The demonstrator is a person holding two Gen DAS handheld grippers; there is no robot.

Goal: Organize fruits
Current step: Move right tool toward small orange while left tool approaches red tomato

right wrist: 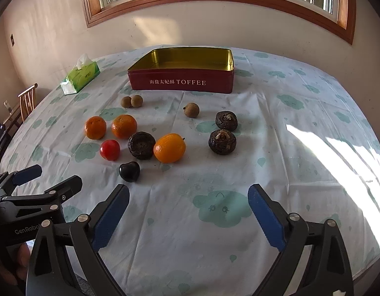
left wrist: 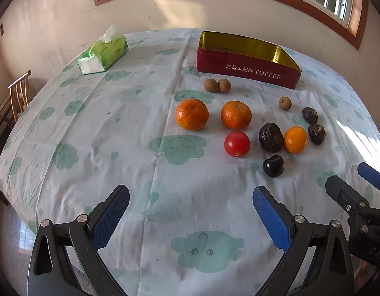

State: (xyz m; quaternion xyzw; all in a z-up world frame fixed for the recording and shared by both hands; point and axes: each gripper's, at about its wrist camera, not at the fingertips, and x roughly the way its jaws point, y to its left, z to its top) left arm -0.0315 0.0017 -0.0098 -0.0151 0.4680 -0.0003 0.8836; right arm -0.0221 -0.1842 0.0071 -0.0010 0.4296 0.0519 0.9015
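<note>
Fruits scattered before empty toffee tin on tablecloth

Our left claw: black angular frame, two fingers faced with blue textured pads, round silver pivot screws. Our right claw: same black frame, blue ridged pads, silver screws. White lettering "GenRobo" shows on the left claw's black body in the right wrist view.

Fruits loose before empty tin

The red tin says "海盐太妃酥 TOFFEE" on its front wall — left of it, the left gripper body reads "GenRobo".
</note>
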